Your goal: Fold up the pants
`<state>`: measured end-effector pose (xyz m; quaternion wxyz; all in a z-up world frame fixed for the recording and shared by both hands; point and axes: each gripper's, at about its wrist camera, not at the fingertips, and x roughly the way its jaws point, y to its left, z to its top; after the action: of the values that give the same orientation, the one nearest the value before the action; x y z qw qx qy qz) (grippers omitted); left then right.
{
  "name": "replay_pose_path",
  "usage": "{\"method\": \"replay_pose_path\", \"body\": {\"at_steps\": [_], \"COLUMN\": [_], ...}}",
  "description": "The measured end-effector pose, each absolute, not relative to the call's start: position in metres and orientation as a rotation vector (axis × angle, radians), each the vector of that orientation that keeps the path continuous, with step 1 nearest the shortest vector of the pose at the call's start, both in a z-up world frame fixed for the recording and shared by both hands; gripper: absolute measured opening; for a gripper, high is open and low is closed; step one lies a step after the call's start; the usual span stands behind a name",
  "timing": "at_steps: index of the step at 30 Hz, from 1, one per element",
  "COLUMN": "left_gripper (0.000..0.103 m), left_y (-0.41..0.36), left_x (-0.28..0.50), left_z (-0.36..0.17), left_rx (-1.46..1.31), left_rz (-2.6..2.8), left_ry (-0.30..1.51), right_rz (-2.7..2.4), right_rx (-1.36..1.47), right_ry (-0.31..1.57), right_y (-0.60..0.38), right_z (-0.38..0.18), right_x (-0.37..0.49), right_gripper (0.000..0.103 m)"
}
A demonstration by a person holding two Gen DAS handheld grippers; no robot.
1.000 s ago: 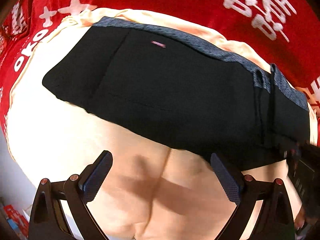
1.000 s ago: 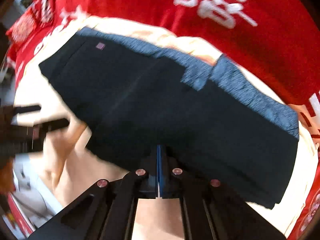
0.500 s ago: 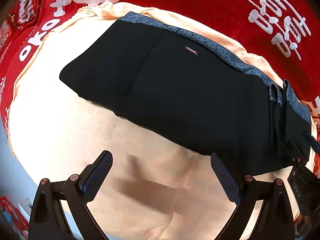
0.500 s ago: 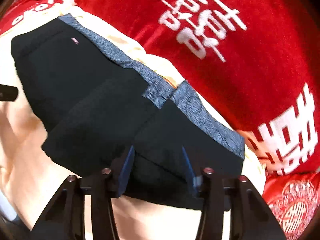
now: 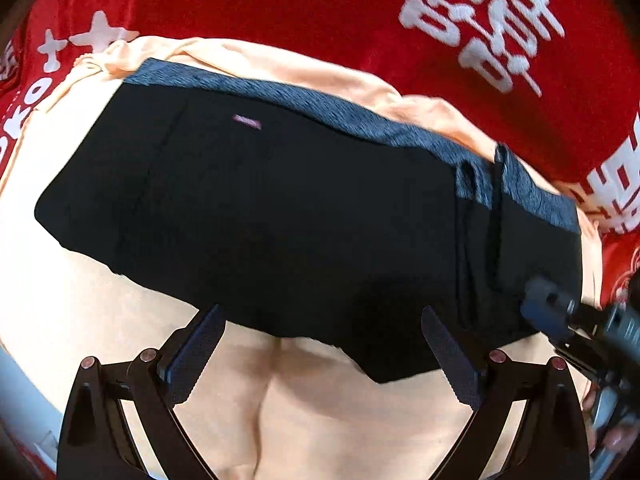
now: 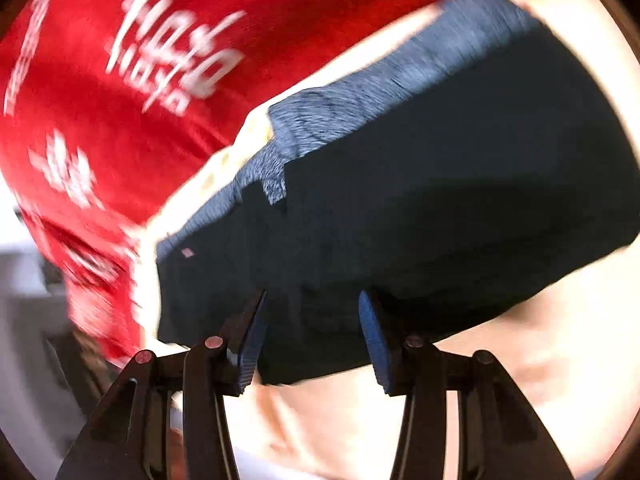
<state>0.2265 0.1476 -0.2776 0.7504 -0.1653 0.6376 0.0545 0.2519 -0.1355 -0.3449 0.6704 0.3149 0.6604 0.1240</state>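
Observation:
The black pants [image 5: 280, 216] with a grey-blue waistband [image 5: 320, 108] lie folded on a peach cloth [image 5: 340, 412]. A small pink label [image 5: 247, 121] sits near the waistband. My left gripper [image 5: 320, 344] is open and empty, its tips at the near hem of the pants. The right gripper shows at the right edge of the left wrist view [image 5: 560, 316], at the folded end. In the right wrist view the pants [image 6: 460, 200] fill the middle, blurred, and my right gripper [image 6: 312, 332] is open with its fingers straddling the near edge, holding nothing.
A red cloth with white characters [image 5: 480, 20] covers the surface behind the peach cloth; it also shows in the right wrist view [image 6: 120, 80]. Bare peach cloth lies in front of the pants. A grey area [image 6: 32, 340] lies beyond the left edge.
My right gripper opened and let go of the pants, then swung round so its view turned sharply. My left gripper drew closer to the near hem, staying open.

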Motion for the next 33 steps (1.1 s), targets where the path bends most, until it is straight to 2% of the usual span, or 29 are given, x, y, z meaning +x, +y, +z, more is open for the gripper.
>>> {"method": "replay_pose_path", "body": {"at_steps": [9, 11, 12, 18, 23, 29, 33], "left_gripper": [0.099, 0.099, 0.099, 0.099, 0.099, 0.099, 0.099], "left_y": [0.134, 0.132, 0.132, 0.133, 0.141, 0.153, 0.161], "left_x": [0.229, 0.23, 0.23, 0.222, 0.221, 0.217, 0.216], "left_z": [-0.288, -0.289, -0.289, -0.281, -0.293, -0.299, -0.299], "left_rx": [-0.313, -0.307, -0.303, -0.293, -0.303, -0.317, -0.339], "left_rz": [0.111, 0.109, 0.108, 0.109, 0.145, 0.174, 0.202], "left_ry": [1.435, 1.44, 1.442, 1.43, 1.454, 1.458, 1.454], "right_rz": [0.155, 0.109, 0.101, 0.209, 0.142, 0.187, 0.227], "right_rx": [1.081, 1.113, 1.112, 0.924, 0.909, 0.743, 0.468], "right_ry": [1.421, 1.432, 1.443, 1.483, 1.54, 1.568, 1.582], "right_y": [-0.162, -0.166, -0.166, -0.156, -0.157, -0.148, -0.13], "right_z": [-0.376, -0.378, -0.38, -0.346, -0.373, -0.361, -0.335], "right_x": [0.243, 0.245, 0.248, 0.245, 0.225, 0.233, 0.239], "right_gripper": [0.048, 0.024, 0.006, 0.005, 0.004, 0.004, 0.014]}}
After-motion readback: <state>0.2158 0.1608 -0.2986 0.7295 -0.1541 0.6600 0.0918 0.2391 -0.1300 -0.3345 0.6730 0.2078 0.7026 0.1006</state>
